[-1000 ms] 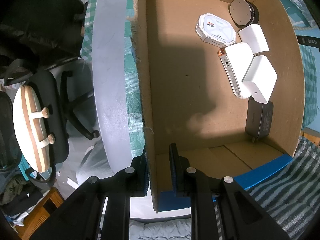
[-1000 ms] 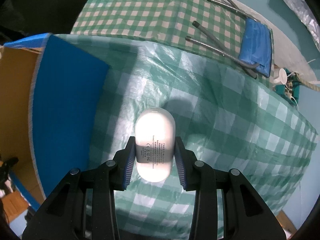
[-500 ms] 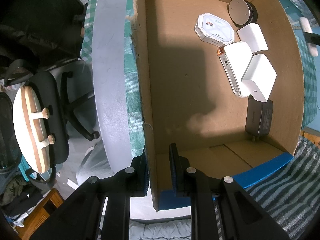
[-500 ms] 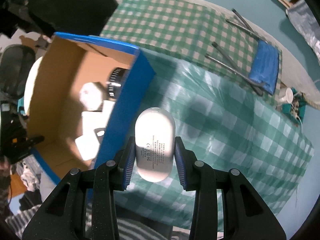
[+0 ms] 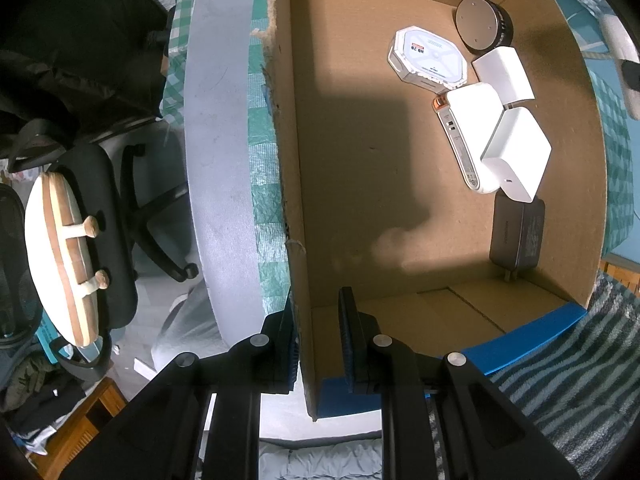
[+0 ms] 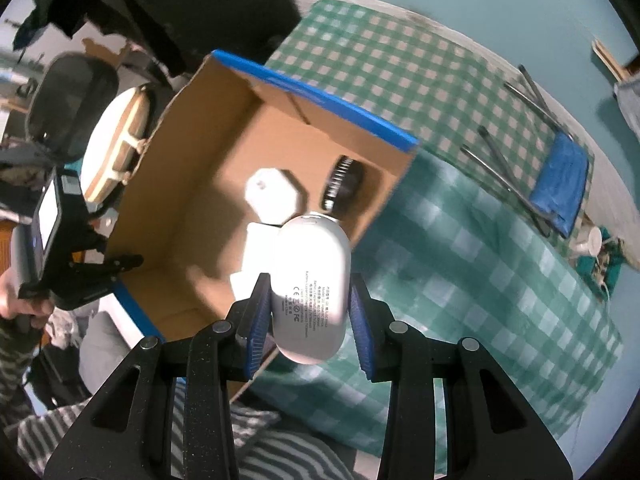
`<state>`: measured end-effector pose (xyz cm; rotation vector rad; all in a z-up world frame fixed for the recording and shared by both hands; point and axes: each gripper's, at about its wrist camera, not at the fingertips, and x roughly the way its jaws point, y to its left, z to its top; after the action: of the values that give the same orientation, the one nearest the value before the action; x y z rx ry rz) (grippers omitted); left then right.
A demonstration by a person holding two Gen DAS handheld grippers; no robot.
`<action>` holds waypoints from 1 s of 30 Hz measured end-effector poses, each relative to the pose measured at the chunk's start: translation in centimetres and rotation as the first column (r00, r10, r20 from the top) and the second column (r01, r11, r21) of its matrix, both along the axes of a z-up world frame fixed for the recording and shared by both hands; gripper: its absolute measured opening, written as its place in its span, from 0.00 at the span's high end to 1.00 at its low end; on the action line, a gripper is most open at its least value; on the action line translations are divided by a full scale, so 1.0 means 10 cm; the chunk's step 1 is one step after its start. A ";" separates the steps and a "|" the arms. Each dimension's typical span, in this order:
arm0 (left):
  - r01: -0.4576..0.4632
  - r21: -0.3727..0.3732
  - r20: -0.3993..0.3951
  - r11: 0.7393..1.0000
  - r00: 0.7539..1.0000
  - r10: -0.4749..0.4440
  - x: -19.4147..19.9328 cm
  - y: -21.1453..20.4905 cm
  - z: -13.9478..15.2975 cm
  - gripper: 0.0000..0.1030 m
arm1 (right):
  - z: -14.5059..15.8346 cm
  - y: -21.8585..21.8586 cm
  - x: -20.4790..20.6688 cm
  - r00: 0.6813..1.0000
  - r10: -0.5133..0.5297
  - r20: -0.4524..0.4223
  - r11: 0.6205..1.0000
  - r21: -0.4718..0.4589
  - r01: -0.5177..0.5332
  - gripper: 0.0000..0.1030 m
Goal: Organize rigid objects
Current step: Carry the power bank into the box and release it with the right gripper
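My left gripper [image 5: 316, 344] is shut on the near wall of an open cardboard box [image 5: 304, 264] with blue outer sides. Inside lie a white octagonal case [image 5: 428, 58], a round dark device [image 5: 482, 24], several white chargers [image 5: 516, 152] and a black adapter [image 5: 518, 232]. My right gripper [image 6: 312, 312] is shut on a white rounded power bank [image 6: 314, 280], held above the box's right edge [image 6: 384, 196]. The box's inside [image 6: 208, 208] shows below and to the left of it. The left gripper also shows in the right wrist view [image 6: 80, 276].
A green checked cloth [image 6: 480, 240] covers the table. Metal rods and a blue pad [image 6: 560, 176] lie at its far right. The grey table edge [image 5: 220, 160], an office chair [image 5: 100, 200] and a round wooden stool [image 5: 60, 248] stand left of the box.
My right gripper has carried the power bank left from over the cloth to above the box's right edge. The left gripper still holds the box wall in place.
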<state>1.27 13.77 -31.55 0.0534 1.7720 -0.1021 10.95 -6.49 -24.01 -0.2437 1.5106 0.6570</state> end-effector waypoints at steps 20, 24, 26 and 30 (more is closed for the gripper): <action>-0.005 -0.003 0.000 1.000 1.000 0.005 -0.01 0.01 0.01 0.83 | -0.54 0.46 -0.16 0.993 0.115 -0.019 0.988 -0.102 -0.116 0.65; -0.004 -0.003 0.000 1.000 1.000 0.004 -0.02 0.02 0.00 0.83 | -0.57 0.45 -0.16 0.994 0.105 -0.019 0.989 -0.099 -0.106 0.64; -0.005 -0.003 0.001 1.000 1.000 0.005 -0.02 0.02 0.00 0.83 | -0.57 0.45 -0.16 0.994 0.107 -0.015 0.989 -0.099 -0.108 0.64; -0.005 -0.002 0.000 1.000 1.000 0.005 -0.01 0.02 0.01 0.83 | -0.53 0.47 -0.17 0.993 0.118 -0.005 0.990 -0.073 -0.118 0.60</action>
<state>1.15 13.93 -31.48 0.0476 1.7717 -0.1001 9.26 -1.80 -29.30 -0.3909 1.5310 0.6966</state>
